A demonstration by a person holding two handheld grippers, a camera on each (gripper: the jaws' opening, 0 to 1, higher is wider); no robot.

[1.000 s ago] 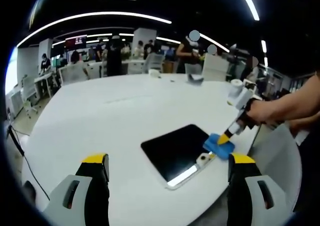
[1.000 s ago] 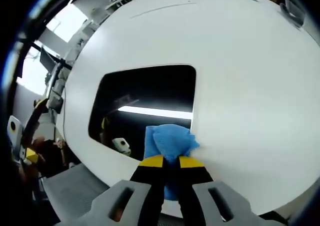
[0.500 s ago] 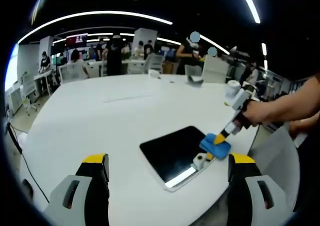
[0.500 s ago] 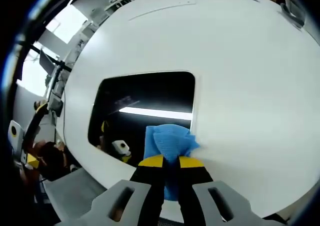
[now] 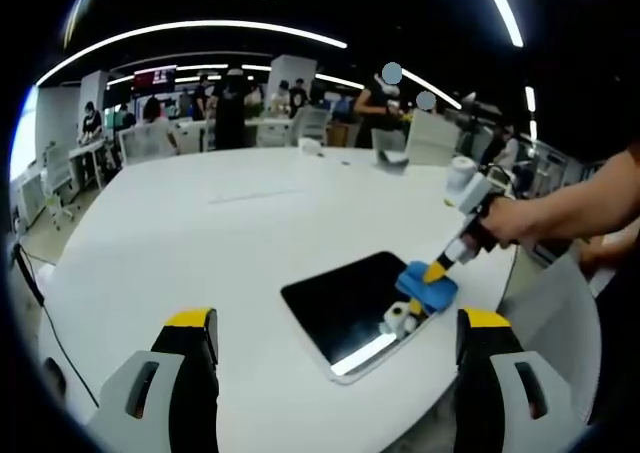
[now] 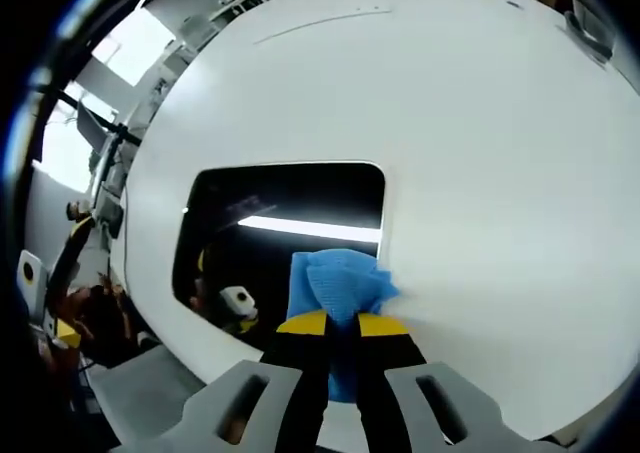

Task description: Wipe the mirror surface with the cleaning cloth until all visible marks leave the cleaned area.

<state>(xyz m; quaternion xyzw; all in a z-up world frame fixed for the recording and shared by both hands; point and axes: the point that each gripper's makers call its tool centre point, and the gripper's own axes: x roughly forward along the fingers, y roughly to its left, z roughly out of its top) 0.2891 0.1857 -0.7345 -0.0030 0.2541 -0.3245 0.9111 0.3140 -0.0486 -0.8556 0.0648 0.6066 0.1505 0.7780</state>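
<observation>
Blue cloth (image 6: 338,285) pressed on mirror (image 6: 280,223).
It is clamped by the right hand-held gripper (image 6: 340,325) at the mirror's 5 o'clock corner; the left hand-held gripper (image 5: 335,323) is held wide apart over the counter (image 5: 200,243).

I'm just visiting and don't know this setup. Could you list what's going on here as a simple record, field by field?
surface: round white table
mirror: dark rectangle lying flat near the table's edge, reflecting a ceiling light
cloth: blue cleaning cloth, pressed on the mirror's edge
right gripper: jaws shut on the cloth, held by a person's hand
left gripper: jaws wide apart, holding nothing, back from the mirror
background: people and desks behind the table
</observation>
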